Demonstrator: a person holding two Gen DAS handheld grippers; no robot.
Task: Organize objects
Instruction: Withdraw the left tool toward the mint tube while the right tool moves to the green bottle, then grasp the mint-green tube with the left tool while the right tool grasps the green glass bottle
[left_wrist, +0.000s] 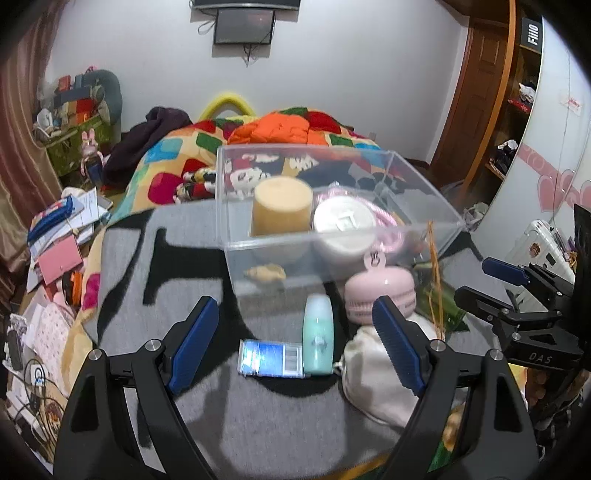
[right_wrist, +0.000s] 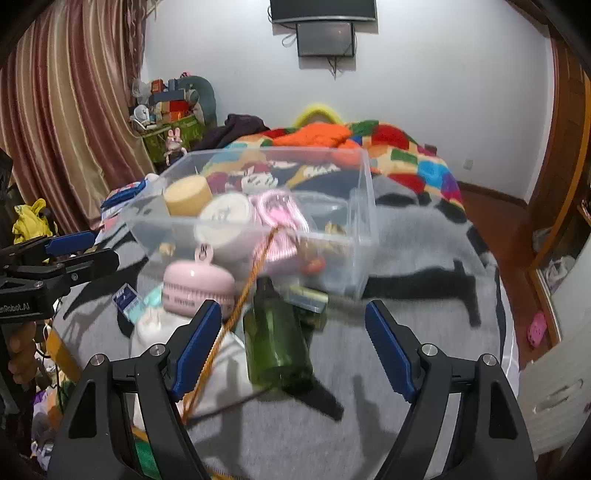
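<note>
Now both hand-held grippers, left (left_wrist: 295, 332) and right (right_wrist: 293, 334), spread empty; next: pinch green bottle (right_wrist: 275, 343), bin (right_wrist: 364, 221) it.

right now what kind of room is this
Most likely a lived-in bedroom: a bed with a colourful patchwork quilt runs back to the wall, striped curtains hang at one side, and a wooden door stands in the corner. A clear storage bin sits on the bed's grey blanket.

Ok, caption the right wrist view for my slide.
Open right hand-held gripper hovers over a green bottle lying before a clear bin of toiletries.
</note>
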